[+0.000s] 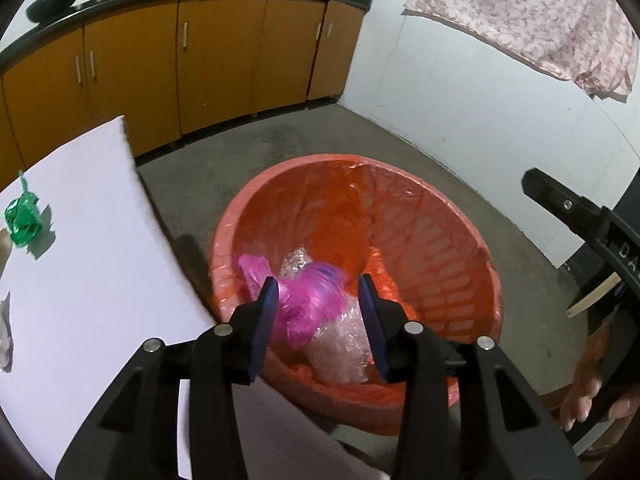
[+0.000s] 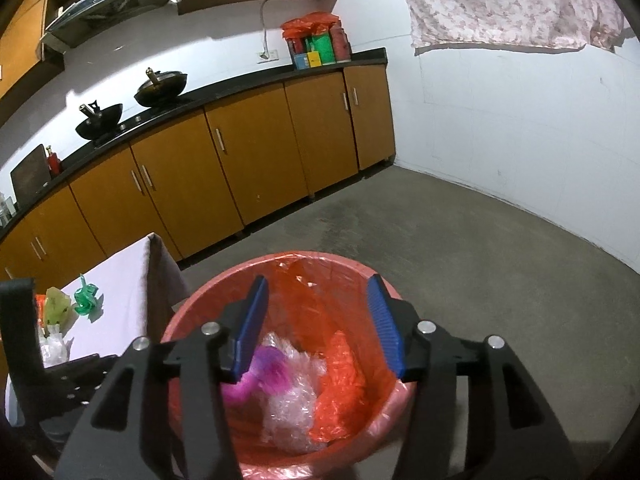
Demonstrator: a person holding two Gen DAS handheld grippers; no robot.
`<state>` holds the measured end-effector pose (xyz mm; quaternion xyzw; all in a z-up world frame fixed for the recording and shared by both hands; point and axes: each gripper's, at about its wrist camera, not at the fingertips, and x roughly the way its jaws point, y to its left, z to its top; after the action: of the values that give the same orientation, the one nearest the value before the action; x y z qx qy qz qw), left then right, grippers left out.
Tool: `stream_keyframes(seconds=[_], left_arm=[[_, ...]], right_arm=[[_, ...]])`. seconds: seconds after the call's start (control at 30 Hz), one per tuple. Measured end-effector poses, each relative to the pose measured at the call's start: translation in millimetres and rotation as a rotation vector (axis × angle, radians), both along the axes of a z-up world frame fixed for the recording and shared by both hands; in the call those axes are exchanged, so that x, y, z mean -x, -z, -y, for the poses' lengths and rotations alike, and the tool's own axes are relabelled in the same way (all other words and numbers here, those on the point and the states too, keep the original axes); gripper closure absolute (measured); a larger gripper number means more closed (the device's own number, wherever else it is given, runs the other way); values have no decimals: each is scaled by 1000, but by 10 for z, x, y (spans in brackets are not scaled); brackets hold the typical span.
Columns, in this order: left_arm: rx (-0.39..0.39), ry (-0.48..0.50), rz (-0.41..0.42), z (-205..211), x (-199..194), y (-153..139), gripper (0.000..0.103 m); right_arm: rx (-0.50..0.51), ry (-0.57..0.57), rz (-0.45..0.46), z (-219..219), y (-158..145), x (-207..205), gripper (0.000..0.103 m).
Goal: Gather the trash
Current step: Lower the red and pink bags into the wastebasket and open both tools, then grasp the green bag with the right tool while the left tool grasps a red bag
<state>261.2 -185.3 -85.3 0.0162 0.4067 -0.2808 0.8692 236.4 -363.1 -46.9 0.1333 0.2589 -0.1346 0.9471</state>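
Trash is lying in the red-lined basket (image 1: 440,240): a pink bag (image 1: 308,300) and clear wrap (image 2: 292,400). Left gripper (image 1: 318,330) and right gripper (image 2: 320,328) are both hanging released above it, gripping nothing. Green scrap (image 1: 22,220) is sitting on the white table (image 1: 100,260).

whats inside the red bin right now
The red bin has an orange liner. In it lie a pink plastic bag, clear bubble wrap and crumpled orange plastic. Anything beneath that pile is covered.
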Motion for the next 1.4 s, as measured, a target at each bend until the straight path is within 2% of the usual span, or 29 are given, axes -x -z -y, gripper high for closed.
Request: stream_keyframes(seconds=[0.13,0.33,0.6,0.8,0.97,1.17,1.23,1.4], left_arm=[[7,-34,7,-171,15,-40,56],[-4,-92,71,-472,104,-176,54],[-22,-186,175,-1180,361,-434,46],[-95,-379,248,-2011,458,-493,40],[-134,-580,227,-2820,443,-418,39],[-173,-751,227,-3522,535,-343,35],[-181,-784,229,-3677,561,-325,31],[-201,-888,238,-4097,493,-281,12]], right_arm=[[13,-1,-1,-37,-14,7,51],[38,-36,2,-218,-69,-26,50],[77,-144,7,-699,-148,-117,48],[75,-237,5,-1128,-168,-212,47],[66,-315,-7,-1536,-141,-321,47],[58,-405,-27,-2039,-66,-480,44],[61,-434,-35,-2190,-50,-543,43],[66,-509,-59,-2587,25,-763,38]])
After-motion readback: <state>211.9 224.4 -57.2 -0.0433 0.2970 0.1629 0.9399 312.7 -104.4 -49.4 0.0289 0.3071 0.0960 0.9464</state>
